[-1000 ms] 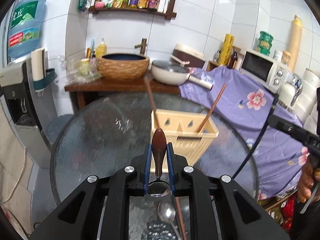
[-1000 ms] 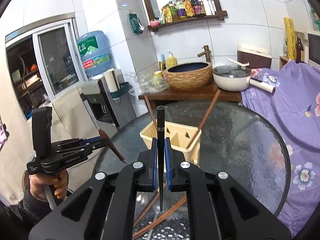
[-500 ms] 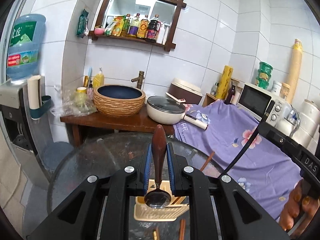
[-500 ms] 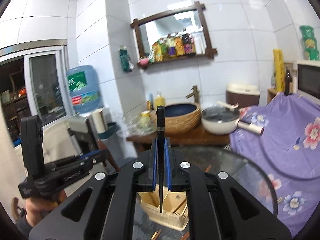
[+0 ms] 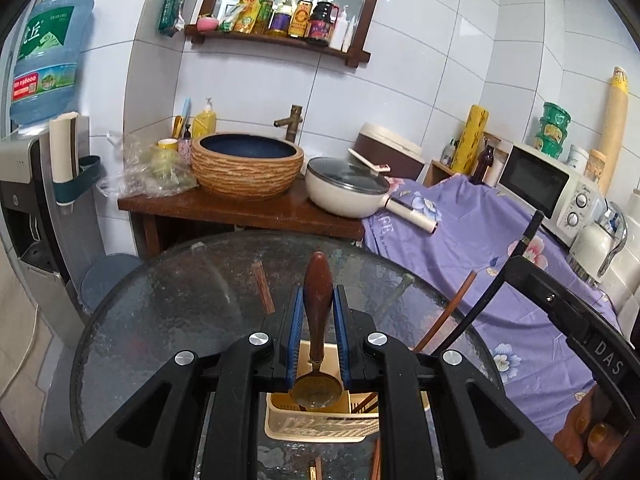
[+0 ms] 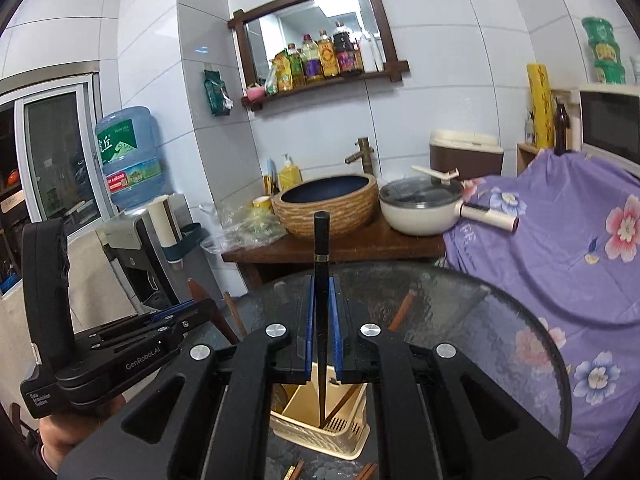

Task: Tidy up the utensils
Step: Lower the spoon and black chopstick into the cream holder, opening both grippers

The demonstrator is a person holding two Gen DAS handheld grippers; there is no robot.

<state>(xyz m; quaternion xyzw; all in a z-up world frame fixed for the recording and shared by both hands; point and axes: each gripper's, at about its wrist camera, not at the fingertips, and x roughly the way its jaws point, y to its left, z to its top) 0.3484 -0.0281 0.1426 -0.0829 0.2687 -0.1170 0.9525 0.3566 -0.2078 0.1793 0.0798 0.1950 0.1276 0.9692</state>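
Left gripper (image 5: pixel 318 312) clamped on spoon (image 5: pixel 317 360), right gripper (image 6: pixel 321 312) on chopstick (image 6: pixel 321 308), both above caddy (image 6: pixel 320 420) on table (image 6: pixel 500 344). Lower straight, tips inside one compartment, then release.

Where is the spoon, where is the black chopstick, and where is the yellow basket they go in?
spoon (image 5: pixel 318 304), left wrist view, on its brown wooden handle.
black chopstick (image 6: pixel 321 240), right wrist view, on its upper shaft.
yellow basket (image 6: pixel 320 438), right wrist view, on its front wall.
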